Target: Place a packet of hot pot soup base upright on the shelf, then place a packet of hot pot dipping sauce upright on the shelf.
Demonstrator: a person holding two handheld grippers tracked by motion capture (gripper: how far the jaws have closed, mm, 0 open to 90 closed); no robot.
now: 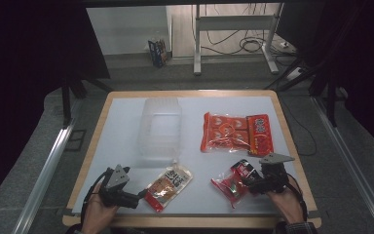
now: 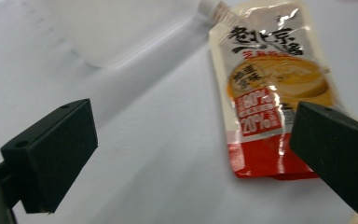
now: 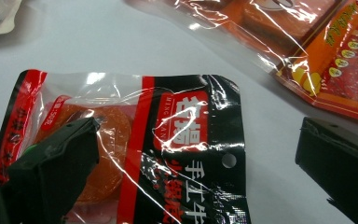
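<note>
Wide white worktop with a pale wooden rim, carrying everything below.

Clear, box-shaped plastic container standing left of centre, toward the far half of the worktop.

Large orange-and-red clear-wrapped multipack of snacks lying flat right of centre, well apart from the container; seen again along the top edge of the right gripper view.

Cream, orange and red spouted sauce pouch lying flat at the near left, its white spout pointing toward the container's near edge. In the left gripper view printed side up, red band nearest the camera.

Red-and-black clear-windowed snack packet lying flat at the near right, just below the multipack and apart from it. In the right gripper view an orange round piece visible through the window, a small punched hole near the black corner.

Left gripper held in a hand at the near left corner, just beside the pouch's red end; jaws spread wide, released, nothing between them but bare worktop, one jaw overlapping the pouch's lower edge in its own view.

Right gripper held in a hand at the near right, at the packet's right end; jaws spread wide in its own view, released, straddling the packet without pinching it.
</note>
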